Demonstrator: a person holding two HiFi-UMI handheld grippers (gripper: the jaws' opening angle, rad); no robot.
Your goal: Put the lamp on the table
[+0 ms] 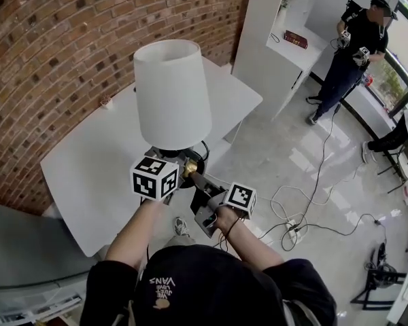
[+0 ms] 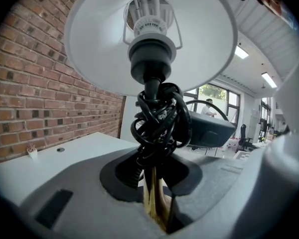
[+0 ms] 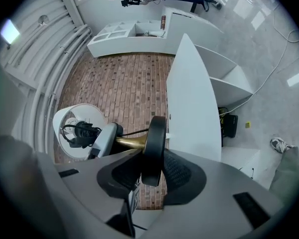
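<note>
The lamp has a white shade (image 1: 173, 94), a brass stem (image 1: 188, 168) and a black round base (image 3: 154, 148), with a black cord bundled (image 2: 159, 118) under the socket. It is held in the air over the near edge of the white table (image 1: 88, 161). My left gripper (image 1: 182, 166) is shut on the brass stem (image 2: 154, 198) just below the cord bundle. The right gripper (image 1: 198, 183) has its jaws on either side of the base disc, with the pads against it. In the right gripper view the shade (image 3: 74, 133) lies beyond the base, toward the brick wall.
A brick wall (image 1: 54, 46) runs behind the table, and a small object (image 1: 107, 102) sits near the table's back edge. A white shelf unit (image 1: 285, 39) stands to the right. A person (image 1: 357, 46) stands at the far right. Cables (image 1: 313, 209) trail over the floor.
</note>
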